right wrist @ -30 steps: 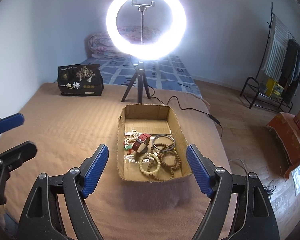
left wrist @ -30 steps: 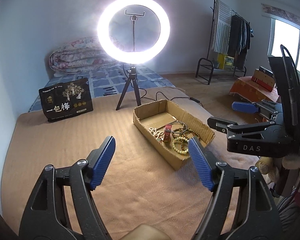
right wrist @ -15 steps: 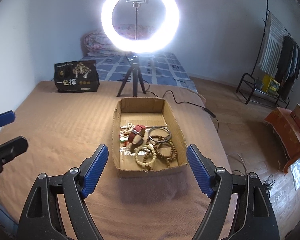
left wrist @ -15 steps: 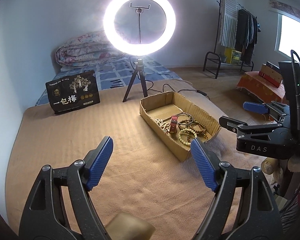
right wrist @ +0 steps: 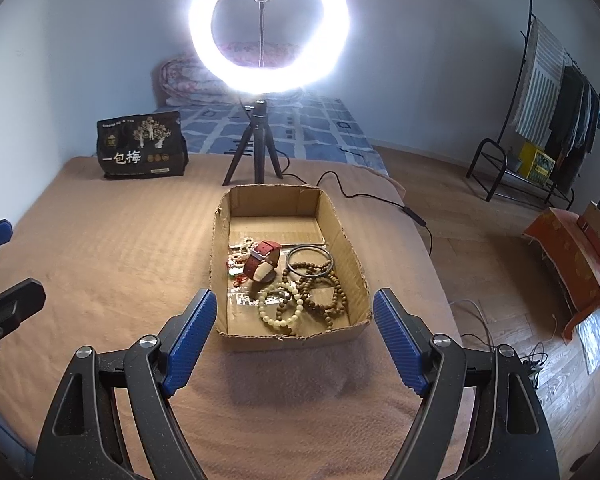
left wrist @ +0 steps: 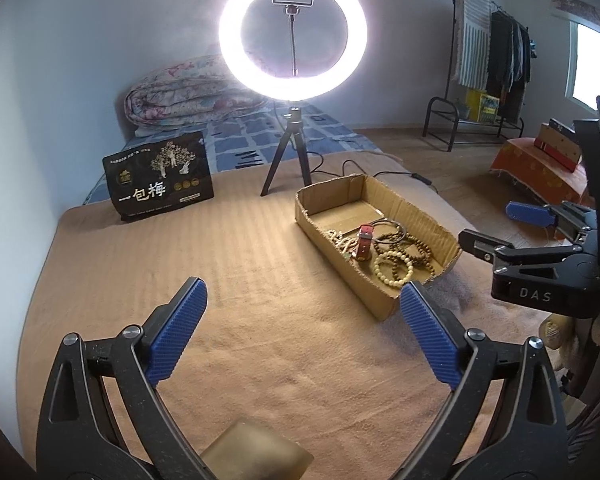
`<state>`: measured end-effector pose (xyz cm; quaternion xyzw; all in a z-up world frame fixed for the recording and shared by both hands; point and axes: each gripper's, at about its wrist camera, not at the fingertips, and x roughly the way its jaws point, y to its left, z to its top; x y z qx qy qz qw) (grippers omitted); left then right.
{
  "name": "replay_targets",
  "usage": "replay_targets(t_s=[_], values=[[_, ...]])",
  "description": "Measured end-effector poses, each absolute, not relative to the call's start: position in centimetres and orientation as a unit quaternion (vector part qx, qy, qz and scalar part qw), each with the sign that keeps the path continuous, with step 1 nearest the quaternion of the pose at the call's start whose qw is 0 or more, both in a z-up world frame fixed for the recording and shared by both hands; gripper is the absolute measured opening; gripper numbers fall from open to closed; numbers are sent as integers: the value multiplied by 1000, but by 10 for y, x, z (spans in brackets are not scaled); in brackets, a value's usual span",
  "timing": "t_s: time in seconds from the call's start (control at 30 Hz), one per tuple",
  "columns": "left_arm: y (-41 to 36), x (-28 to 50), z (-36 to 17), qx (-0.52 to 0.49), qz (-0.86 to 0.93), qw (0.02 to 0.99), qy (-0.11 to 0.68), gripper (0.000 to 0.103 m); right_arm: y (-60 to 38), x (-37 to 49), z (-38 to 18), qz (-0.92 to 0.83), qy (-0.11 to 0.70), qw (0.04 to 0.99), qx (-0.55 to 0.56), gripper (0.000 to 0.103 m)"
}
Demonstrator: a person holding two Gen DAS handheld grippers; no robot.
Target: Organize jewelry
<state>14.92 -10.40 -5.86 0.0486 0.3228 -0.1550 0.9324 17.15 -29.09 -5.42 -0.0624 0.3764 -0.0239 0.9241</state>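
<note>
Lying beyond hand-held gripper [right wrist: 294, 340]: jewelry [right wrist: 292, 284].

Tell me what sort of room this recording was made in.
Most likely a bedroom at home, used as a filming spot: a rolled quilt lies on a checked mattress, a clothes rack stands by the wall, and a ring light on a tripod lights the cloth-covered table.
</note>
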Motion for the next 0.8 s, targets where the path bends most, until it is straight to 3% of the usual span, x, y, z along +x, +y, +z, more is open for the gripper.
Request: replay_targets(t_s=[0.8], values=[[-102, 148, -55, 46, -153, 933, 322, 100, -291, 172, -55, -24, 377, 924, -57, 81]])
